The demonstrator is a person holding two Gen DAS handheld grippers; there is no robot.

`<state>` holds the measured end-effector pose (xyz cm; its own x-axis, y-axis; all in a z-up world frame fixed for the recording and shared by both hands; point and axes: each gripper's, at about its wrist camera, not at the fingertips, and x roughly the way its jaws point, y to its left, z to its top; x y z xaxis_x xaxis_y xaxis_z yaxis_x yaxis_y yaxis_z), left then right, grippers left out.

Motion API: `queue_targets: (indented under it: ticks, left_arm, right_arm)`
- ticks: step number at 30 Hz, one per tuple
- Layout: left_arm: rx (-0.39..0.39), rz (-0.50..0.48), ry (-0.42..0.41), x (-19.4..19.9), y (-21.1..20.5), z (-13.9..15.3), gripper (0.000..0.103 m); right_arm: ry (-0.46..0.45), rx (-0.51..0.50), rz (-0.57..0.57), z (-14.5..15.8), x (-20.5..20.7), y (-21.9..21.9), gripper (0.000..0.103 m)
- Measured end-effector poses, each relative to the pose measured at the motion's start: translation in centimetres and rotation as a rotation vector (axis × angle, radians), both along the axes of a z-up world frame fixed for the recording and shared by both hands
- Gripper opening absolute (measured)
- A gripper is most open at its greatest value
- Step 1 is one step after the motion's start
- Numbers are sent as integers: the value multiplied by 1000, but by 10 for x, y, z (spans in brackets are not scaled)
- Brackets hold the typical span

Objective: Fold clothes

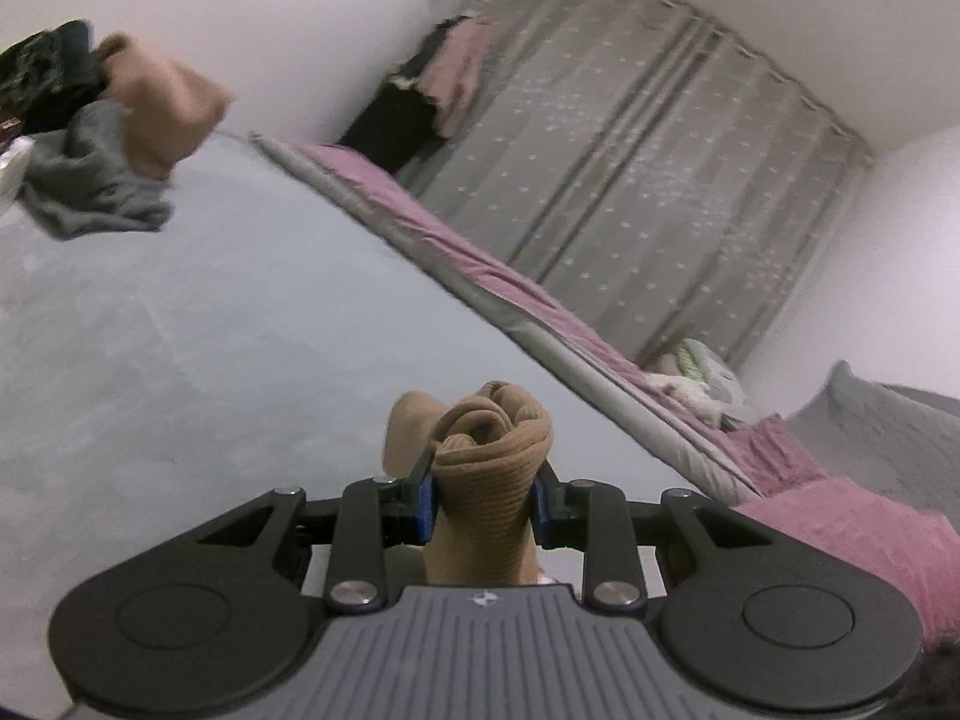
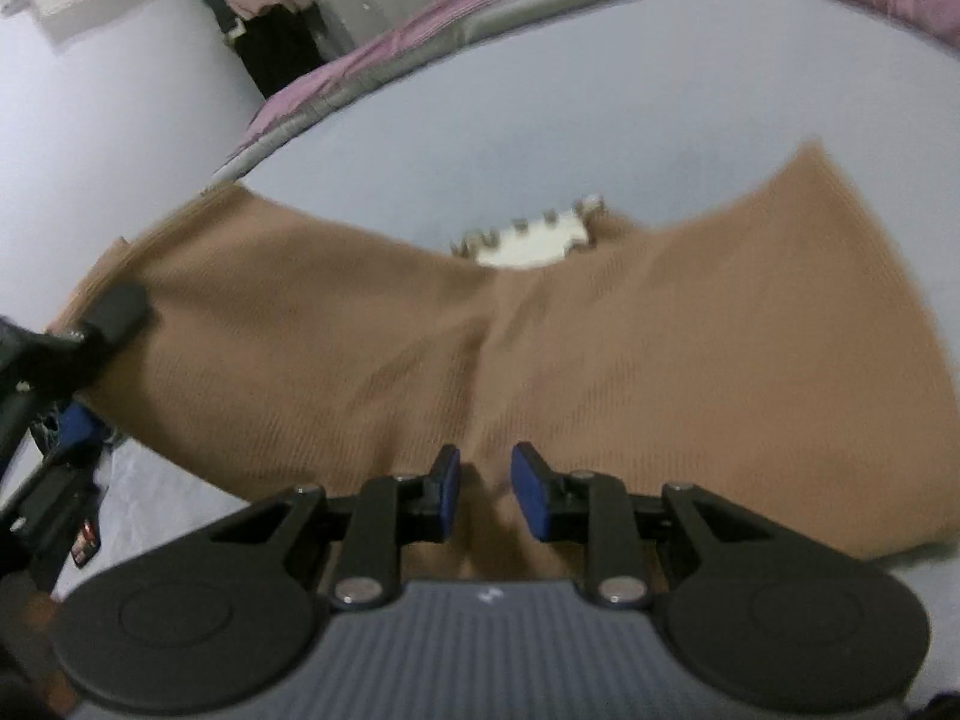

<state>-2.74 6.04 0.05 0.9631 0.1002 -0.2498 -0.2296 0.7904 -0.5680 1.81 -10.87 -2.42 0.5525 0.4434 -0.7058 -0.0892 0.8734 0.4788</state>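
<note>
My tan ribbed knit garment (image 2: 600, 360) is spread wide across the pale bed sheet (image 2: 600, 90), with a crease running down its middle and a white toothed piece (image 2: 534, 243) showing at its far edge. One bunched end of it (image 1: 489, 462) is rolled into a tight wad, and my left tool (image 1: 485, 495) has its blue pads clamped on that wad, lifted off the sheet. My right tool (image 2: 485, 492) sits over the garment's near edge, right above the centre crease, jaws narrowly parted with fabric beneath them; I cannot tell whether the pads touch the cloth. In the left view, a pile of other clothes (image 1: 102, 138) lies far off on the bed, well apart from the tool.
</note>
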Motion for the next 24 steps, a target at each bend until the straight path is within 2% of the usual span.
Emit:
queue_targets:
  ticks: [7, 9, 11, 12, 13, 20, 24]
  left_arm:
    - [92, -97, -51, 1, -27, 5, 27]
    - [114, -115, -64, 0, -33, 7, 27]
    - [137, -136, -76, -1, -39, 8, 27]
    - [143, -151, -81, -2, -42, 9, 27]
    - [142, -171, -85, -2, -45, 9, 27]
    - [171, -305, -81, 1, -67, 7, 27]
    - [186, -385, -53, 4, -84, 2, 27]
  right_arm:
    - [26, 137, -25, -5, 5, -14, 25]
    - [38, 192, -39, -4, 5, -23, 33]
    - [54, 269, -78, -2, 4, -38, 48]
    - [50, 285, -100, 0, 3, -43, 51]
    - [43, 289, -122, 3, 1, -50, 56]
    - [-20, 263, -227, 23, -6, -91, 72]
    - [-29, 277, -280, 25, -9, -115, 74]
